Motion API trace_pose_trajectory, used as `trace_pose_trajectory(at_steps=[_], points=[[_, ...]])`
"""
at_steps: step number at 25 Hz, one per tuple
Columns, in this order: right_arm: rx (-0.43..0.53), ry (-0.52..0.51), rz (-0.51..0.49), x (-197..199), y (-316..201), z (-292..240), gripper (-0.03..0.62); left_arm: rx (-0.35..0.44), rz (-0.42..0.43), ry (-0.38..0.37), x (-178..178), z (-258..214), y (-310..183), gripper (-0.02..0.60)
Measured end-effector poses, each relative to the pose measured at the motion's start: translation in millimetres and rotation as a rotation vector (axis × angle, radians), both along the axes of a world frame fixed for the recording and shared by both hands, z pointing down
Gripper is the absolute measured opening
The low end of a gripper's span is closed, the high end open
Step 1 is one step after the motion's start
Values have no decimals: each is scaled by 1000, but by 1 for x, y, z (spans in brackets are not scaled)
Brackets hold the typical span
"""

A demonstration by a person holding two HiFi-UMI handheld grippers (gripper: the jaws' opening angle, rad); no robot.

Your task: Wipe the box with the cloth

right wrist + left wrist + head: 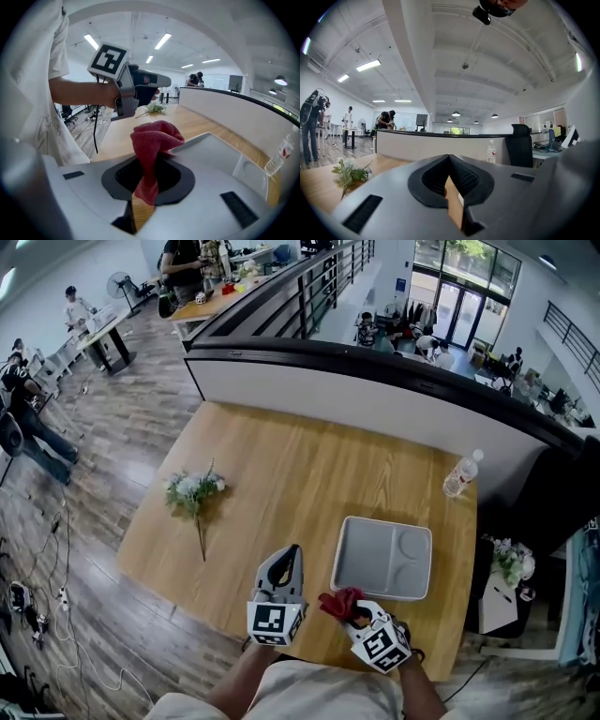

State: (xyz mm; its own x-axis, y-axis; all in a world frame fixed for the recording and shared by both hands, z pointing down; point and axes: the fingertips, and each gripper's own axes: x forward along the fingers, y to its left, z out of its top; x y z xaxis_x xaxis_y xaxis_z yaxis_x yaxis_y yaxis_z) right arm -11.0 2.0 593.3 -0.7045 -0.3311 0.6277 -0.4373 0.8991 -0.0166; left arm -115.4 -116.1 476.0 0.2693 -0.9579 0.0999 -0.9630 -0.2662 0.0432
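The right hand-held gripper [146, 187] pinched the red cloth [154, 136] at the near edge of the grey box [373, 561] on the desk [281, 465]. The left hand-held gripper [291, 559] hovered beside it, closed and empty. Wiping looked not yet begun; next, the cloth needed pressing onto the box.

Bright, even ceiling-strip light; strong fisheye edge distortion.

Nubby cloth [152, 140], matt plastic box [375, 554]
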Motion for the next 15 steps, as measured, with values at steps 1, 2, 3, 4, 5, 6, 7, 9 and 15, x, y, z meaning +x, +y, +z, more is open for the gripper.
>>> trace_pose_trajectory(at_steps=[1,2,3,4,5,6,7,9,15], points=[[-2,-26,28,5,-2,-5,75,-2,7,1,3,1,-1,12],[-4,-51,55,9,-3,-9,75,-4,14,1,6,2,-2,12],[-7,-76,81,13,-4,-13,75,-7,18,2,7,2,-3,12],[-9,-99,105,16,-6,-17,75,-9,23,3,9,2,-4,12],[-9,-119,130,21,-8,-21,75,-10,28,5,11,3,-6,12],[-5,-134,155,26,-10,-25,75,-11,36,7,15,4,-8,12],[1,-147,180,32,-12,-28,75,-10,47,9,19,4,-10,12],[13,-174,232,45,-16,-36,75,-10,70,7,28,6,-13,12],[54,-227,374,90,-30,-51,75,-5,129,-3,49,3,-21,12]])
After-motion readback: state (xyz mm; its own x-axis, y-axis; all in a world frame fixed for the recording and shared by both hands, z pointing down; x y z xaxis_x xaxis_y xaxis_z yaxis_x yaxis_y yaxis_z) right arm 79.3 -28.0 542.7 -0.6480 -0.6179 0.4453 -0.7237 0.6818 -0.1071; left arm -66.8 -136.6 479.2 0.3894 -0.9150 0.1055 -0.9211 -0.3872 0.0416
